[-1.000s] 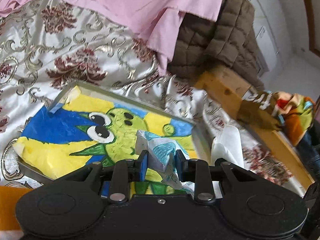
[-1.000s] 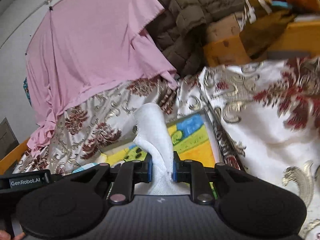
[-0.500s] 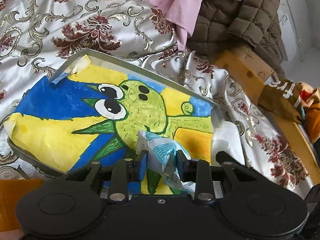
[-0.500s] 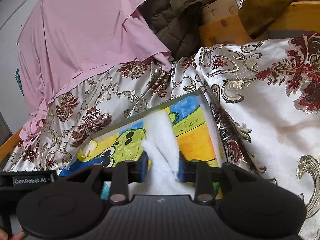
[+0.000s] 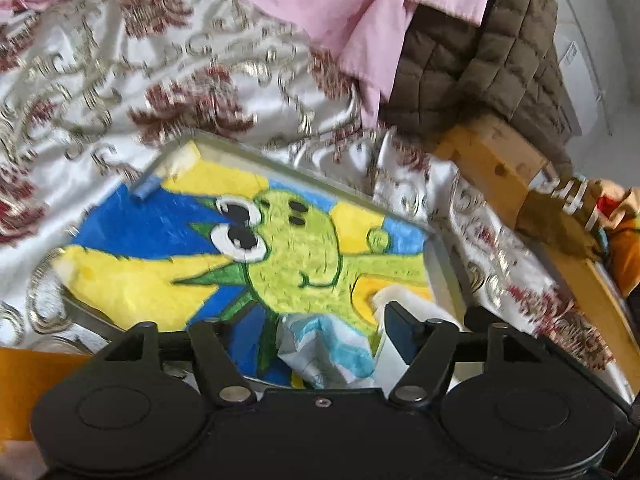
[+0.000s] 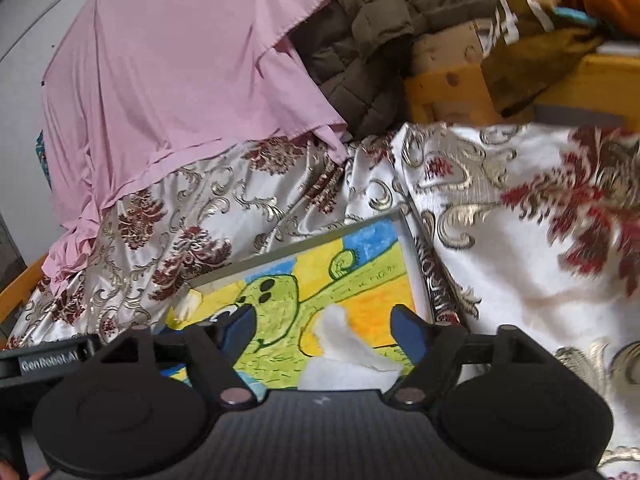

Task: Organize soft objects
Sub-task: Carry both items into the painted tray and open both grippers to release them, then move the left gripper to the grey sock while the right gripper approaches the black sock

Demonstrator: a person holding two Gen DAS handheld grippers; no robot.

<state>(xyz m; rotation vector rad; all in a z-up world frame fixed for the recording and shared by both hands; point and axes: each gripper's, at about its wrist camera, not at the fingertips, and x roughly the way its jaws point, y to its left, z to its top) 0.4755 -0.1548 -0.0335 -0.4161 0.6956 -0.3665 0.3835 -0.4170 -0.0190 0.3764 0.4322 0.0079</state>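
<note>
**A:** Both jaws have just been opening. My left claw (image 5: 316, 334) stands wide with the blue-printed cloth (image 5: 326, 354) loose between its jaws; my right claw (image 6: 322, 330) gapes over the white cloth (image 6: 346, 354). Both cloths lie in the tray (image 5: 442, 270), on the cartoon drawing (image 5: 288, 256).

**B:** Risks?

**A:** A pad could snag a fold as I withdraw and drag it out. The tray sits on a slippery satin bedspread (image 6: 516, 236), so it may shift. Pink sheet (image 6: 180, 80) and quilted jacket (image 6: 384, 24) are piled behind.
</note>
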